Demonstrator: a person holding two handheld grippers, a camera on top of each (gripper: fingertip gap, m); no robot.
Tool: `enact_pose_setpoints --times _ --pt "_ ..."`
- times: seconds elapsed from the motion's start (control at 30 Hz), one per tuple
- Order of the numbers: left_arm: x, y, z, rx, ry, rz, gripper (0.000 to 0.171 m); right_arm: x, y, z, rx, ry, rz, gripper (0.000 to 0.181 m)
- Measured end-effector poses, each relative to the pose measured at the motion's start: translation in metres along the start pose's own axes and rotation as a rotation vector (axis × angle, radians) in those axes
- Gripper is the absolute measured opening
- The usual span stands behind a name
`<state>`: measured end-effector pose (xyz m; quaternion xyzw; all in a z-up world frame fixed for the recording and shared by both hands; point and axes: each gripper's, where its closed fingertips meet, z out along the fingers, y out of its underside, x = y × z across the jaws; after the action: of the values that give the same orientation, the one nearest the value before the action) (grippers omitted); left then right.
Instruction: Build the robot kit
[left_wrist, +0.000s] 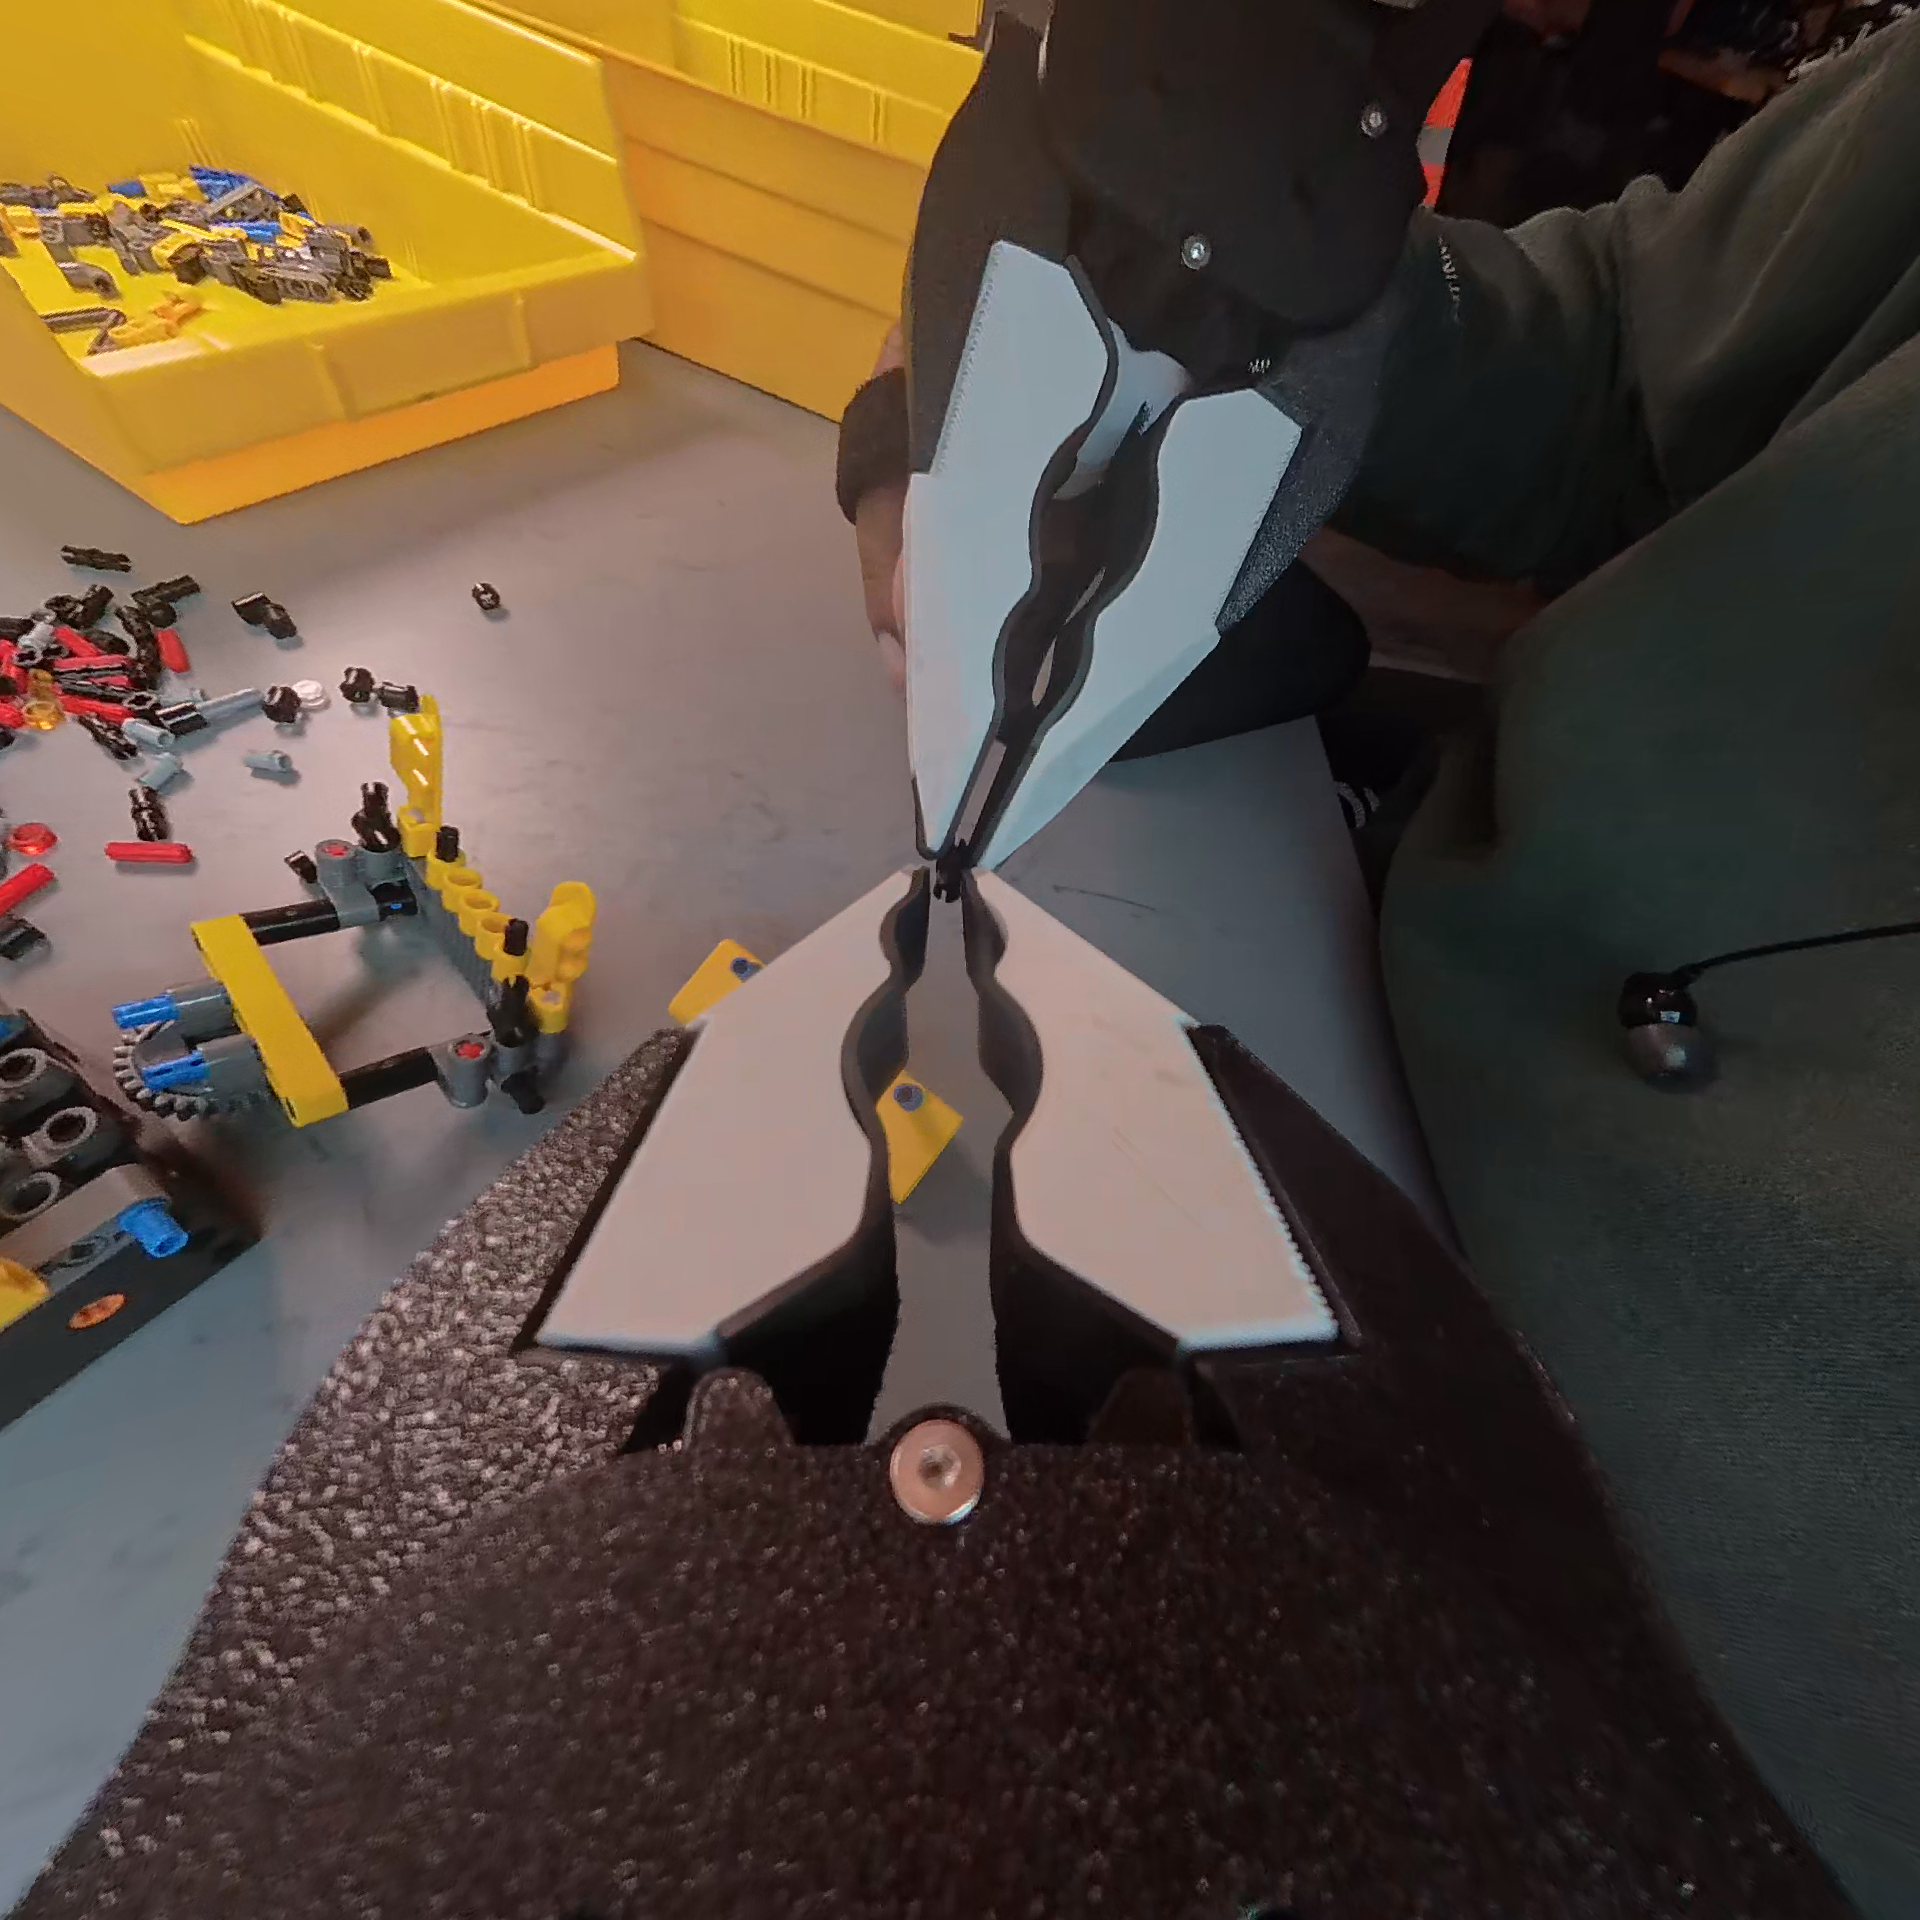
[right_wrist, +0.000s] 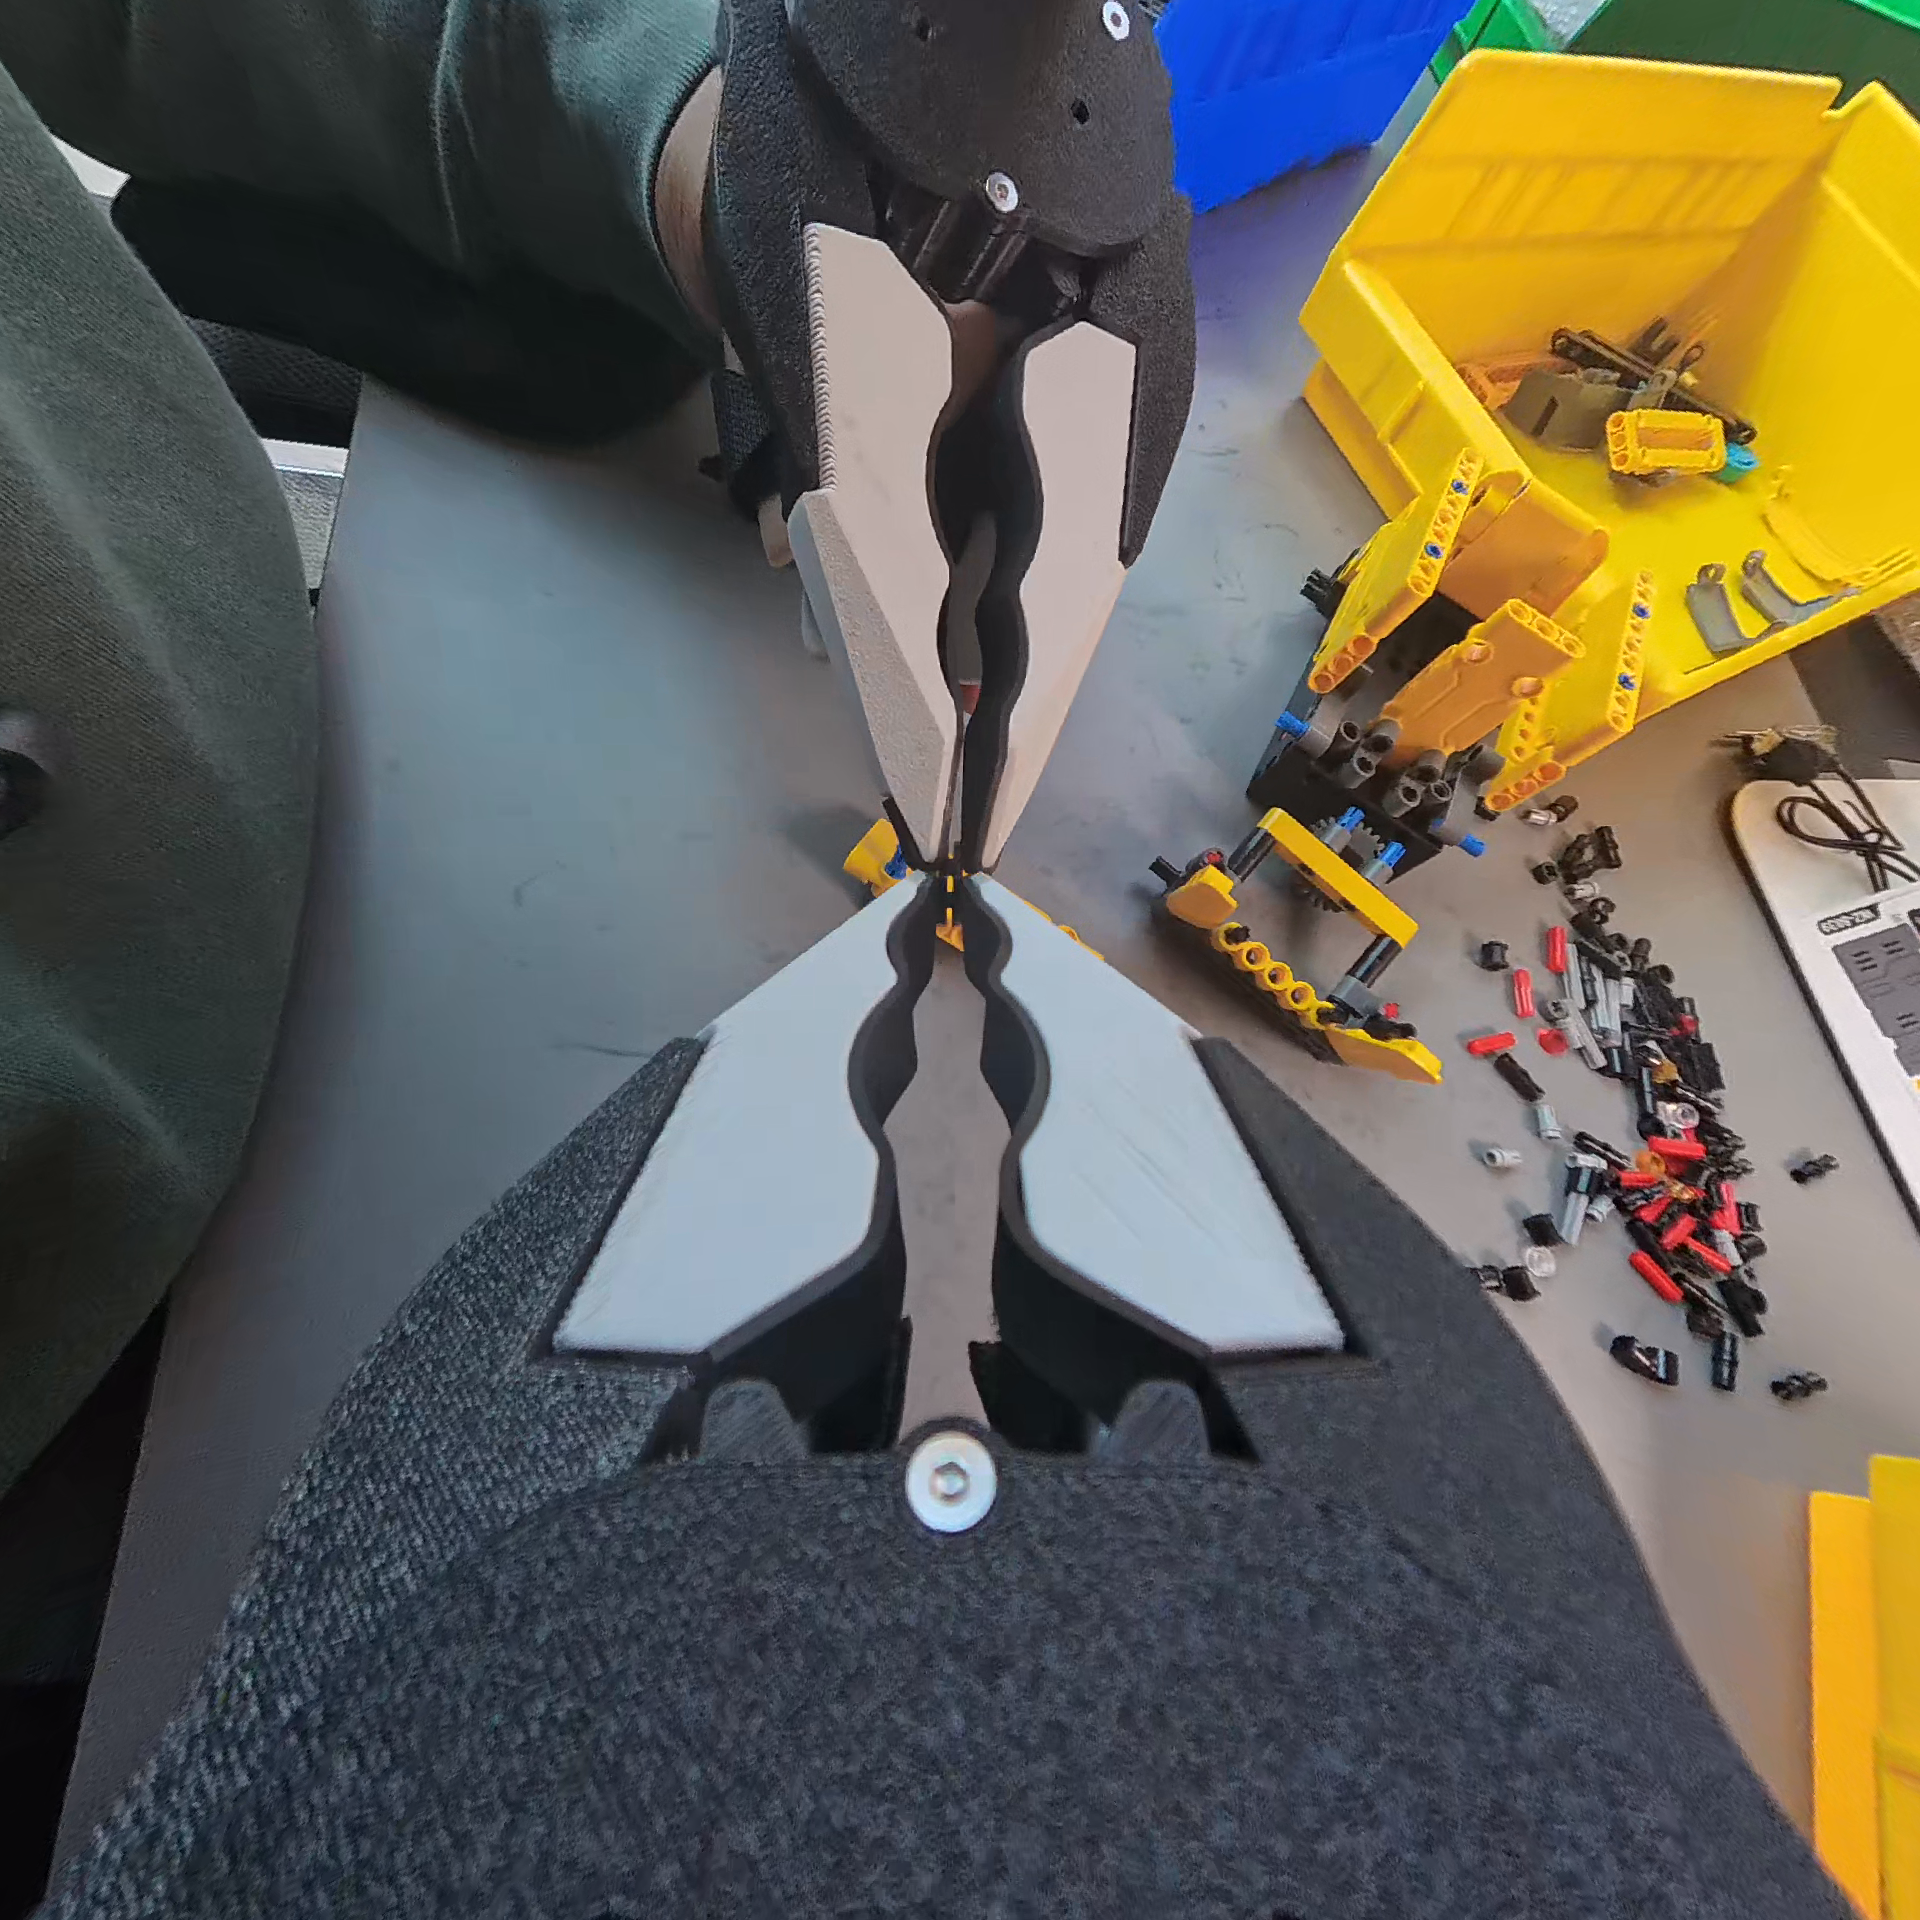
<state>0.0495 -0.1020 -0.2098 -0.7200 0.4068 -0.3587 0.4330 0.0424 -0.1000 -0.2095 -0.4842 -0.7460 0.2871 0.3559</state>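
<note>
My two grippers meet tip to tip above the grey table (left_wrist: 644, 644). A small black pin (left_wrist: 948, 878) sits between the tips. My left gripper (left_wrist: 948, 885) is closed down on its near end. My right gripper (left_wrist: 951, 854) comes in from the top of the left wrist view, closed on the far end. In the right wrist view my right gripper (right_wrist: 947, 883) fills the bottom and my left gripper (right_wrist: 940, 857) reaches in from the top; the pin (right_wrist: 943, 864) is barely visible. A yellow angled beam (left_wrist: 920, 1127) lies on the table under the fingers.
A half-built yellow, grey and black assembly (left_wrist: 416, 966) stands to the left, with loose red, black and grey pins (left_wrist: 94, 665) beyond it. Yellow bins (left_wrist: 312, 260) line the back. A larger yellow build (right_wrist: 1455, 665) and a printed sheet (right_wrist: 1860, 966) are there. A green sleeve (left_wrist: 1662, 416) is on the right. My left and right fingertips are right by each other.
</note>
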Motion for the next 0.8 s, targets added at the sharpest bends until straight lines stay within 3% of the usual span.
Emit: enact_pose_setpoints --times 0.17,0.37,0.53,0.7,0.8 --pt "0.006 -0.007 -0.004 0.046 0.077 -0.066 0.004 -0.002 -0.008 -0.005 0.056 0.007 -0.014 0.003" --pt "0.019 -0.032 -0.022 0.215 0.317 -0.292 0.003 -0.004 -0.035 -0.023 0.263 0.071 -0.093 0.005" --pt "0.027 -0.039 -0.024 0.264 0.447 -0.418 0.002 -0.006 -0.040 -0.027 0.275 0.127 -0.176 0.004" --pt "0.026 -0.040 -0.023 0.275 0.498 -0.498 0.002 -0.005 -0.041 -0.028 0.260 0.167 -0.210 0.003" --pt "0.018 -0.035 -0.020 0.239 0.416 -0.459 0.004 0.000 -0.034 -0.023 0.228 0.161 -0.152 0.003"
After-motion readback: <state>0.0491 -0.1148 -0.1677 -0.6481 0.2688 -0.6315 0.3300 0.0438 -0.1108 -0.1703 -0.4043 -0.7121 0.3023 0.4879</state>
